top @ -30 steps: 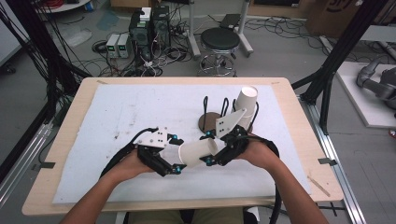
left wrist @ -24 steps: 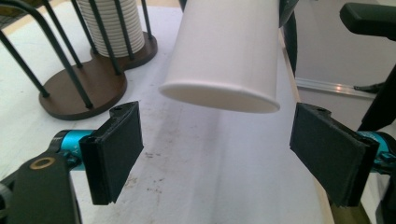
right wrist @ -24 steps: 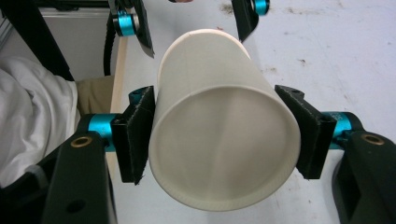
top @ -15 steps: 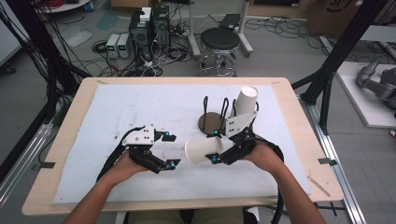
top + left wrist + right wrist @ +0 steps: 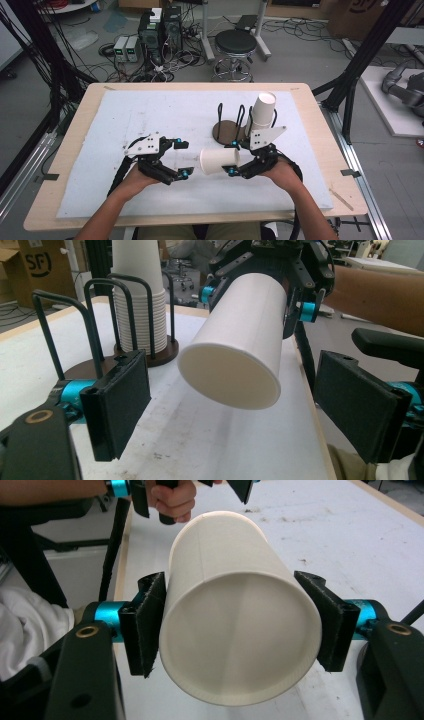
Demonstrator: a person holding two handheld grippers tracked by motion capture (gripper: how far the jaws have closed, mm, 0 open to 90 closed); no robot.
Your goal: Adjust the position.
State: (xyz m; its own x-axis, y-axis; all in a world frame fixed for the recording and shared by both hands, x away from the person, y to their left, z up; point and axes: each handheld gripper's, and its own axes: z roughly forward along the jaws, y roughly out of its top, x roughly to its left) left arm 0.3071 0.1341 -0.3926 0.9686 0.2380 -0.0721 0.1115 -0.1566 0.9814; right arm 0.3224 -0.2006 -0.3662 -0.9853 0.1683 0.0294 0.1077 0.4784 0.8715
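A white paper cup (image 5: 216,160) lies on its side in the air just above the white mat, and my right gripper (image 5: 231,159) is shut on its closed end. In the right gripper view both pads press the cup (image 5: 235,630) at its sides, my right gripper (image 5: 237,622) gripping it near the base. My left gripper (image 5: 183,159) stands open a short way left of the cup's mouth, not touching it. In the left gripper view the cup (image 5: 240,345) points its mouth toward my open left gripper (image 5: 240,410).
A stack of white cups (image 5: 262,112) stands in a dark wire holder (image 5: 227,131) behind my right hand. The white mat (image 5: 150,112) covers the wooden table. A stool (image 5: 235,42) and electronics sit on the floor beyond the far edge.
My left gripper has come off the cup, opened and drawn back to the left. The right gripper keeps the cup and has barely shifted.
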